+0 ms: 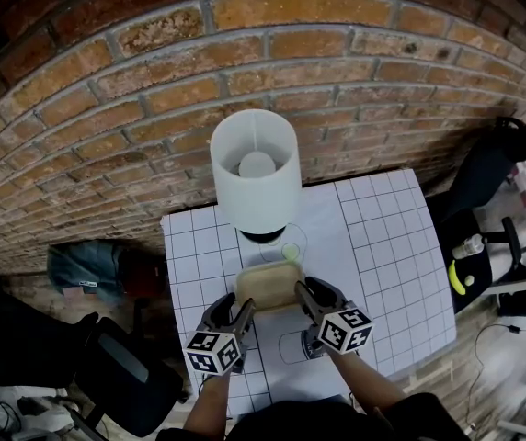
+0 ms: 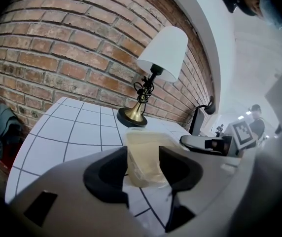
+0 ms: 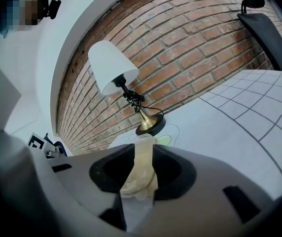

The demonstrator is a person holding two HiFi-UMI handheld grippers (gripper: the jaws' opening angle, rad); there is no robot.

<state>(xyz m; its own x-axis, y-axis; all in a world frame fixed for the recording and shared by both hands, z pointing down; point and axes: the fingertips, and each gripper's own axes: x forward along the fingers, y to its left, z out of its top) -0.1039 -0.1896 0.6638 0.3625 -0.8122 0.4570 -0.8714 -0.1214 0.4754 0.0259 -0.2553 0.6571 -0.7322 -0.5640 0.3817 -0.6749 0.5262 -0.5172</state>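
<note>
A tan, translucent shallow container point(image 1: 268, 285) hangs above the white gridded table point(image 1: 383, 246), held from both sides. My left gripper point(image 1: 243, 312) is shut on its left rim, and in the left gripper view the container point(image 2: 142, 157) sits pinched between the dark pads. My right gripper point(image 1: 302, 292) is shut on its right rim, where the container point(image 3: 142, 169) shows edge-on between the jaws. A lamp with a white shade point(image 1: 256, 168) and brass base point(image 2: 133, 116) stands just beyond the container, near the brick wall.
The brick wall point(image 1: 153, 81) runs behind the table. A small green disc point(image 1: 291, 251) lies by the lamp base. Black office chairs stand at the left point(image 1: 107, 375) and right point(image 1: 484, 182) of the table. A dark bag point(image 1: 84, 266) lies on the floor at left.
</note>
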